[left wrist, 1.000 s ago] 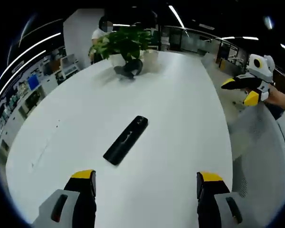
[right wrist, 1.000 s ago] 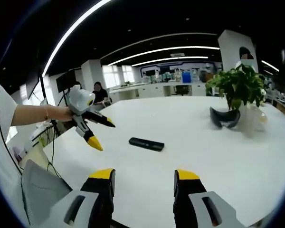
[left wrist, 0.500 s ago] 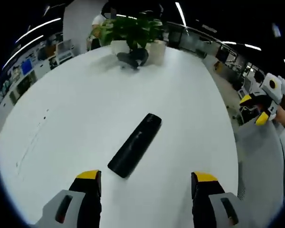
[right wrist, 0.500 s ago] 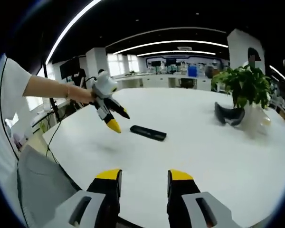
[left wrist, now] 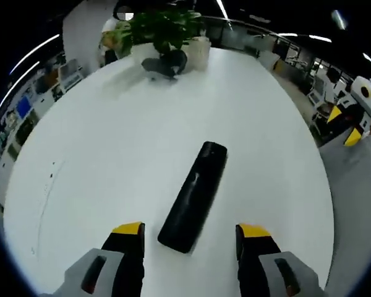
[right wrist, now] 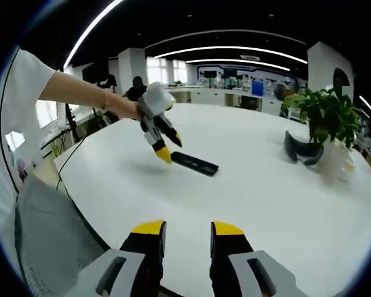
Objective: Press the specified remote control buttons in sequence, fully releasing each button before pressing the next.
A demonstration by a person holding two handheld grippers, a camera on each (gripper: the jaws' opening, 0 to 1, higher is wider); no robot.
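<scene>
Remote [left wrist: 194, 195]: flat mid-desk [left wrist: 99, 154], clear of edges, reachable.
Left gripper [left wrist: 188, 238]: jaws spread, over its near end.
Right gripper [right wrist: 185, 232]: narrowly parted, holding nothing, back at near edge.

I worked over a large white oval table [left wrist: 111, 161] in an open-plan office. A potted plant [right wrist: 326, 114] in a pale pot stood near the tabletop's far end, with a dark curved object [right wrist: 303, 150] just beside it. Long strip lights [right wrist: 235, 62] ran across a dark ceiling. White square columns [right wrist: 131, 69] stood beyond the tabletop's far edge, with bright windows [right wrist: 173, 74] and desks behind them. A grey mesh chair back [right wrist: 49, 235] sat at the near edge.
</scene>
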